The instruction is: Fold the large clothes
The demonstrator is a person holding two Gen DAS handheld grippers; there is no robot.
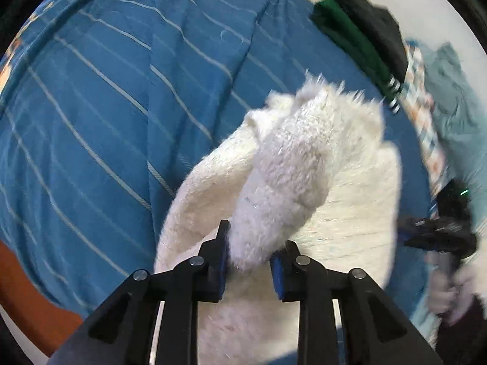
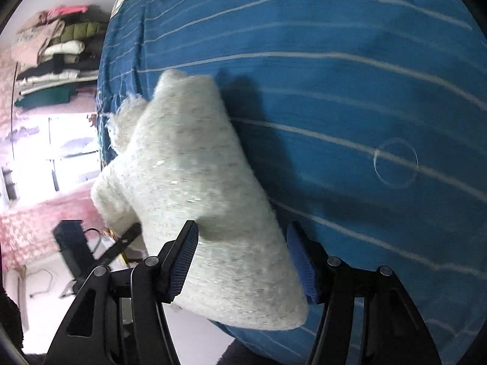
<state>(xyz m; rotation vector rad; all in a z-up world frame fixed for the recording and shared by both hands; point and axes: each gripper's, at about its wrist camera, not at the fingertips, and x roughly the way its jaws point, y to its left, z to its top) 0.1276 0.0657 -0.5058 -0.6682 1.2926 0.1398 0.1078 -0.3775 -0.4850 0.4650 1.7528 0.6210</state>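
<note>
A fluffy white knit garment (image 1: 292, 164) hangs bunched above the blue striped bed cover (image 1: 106, 106). My left gripper (image 1: 252, 249) is shut on a thick fold of it, blue pads pressing both sides. In the right wrist view the same white garment (image 2: 194, 188) lies between the fingers of my right gripper (image 2: 243, 258), which is closed around a wide fold of it over the bed cover (image 2: 350, 91). The right gripper (image 1: 438, 231) also shows at the right edge of the left wrist view, blurred.
Dark green and black clothes (image 1: 362, 30) lie at the far edge of the bed. A teal garment (image 1: 456, 97) lies beyond a patterned border. Stacked folded clothes (image 2: 57, 57) sit on a shelf; a black stand (image 2: 73, 243) is on the floor.
</note>
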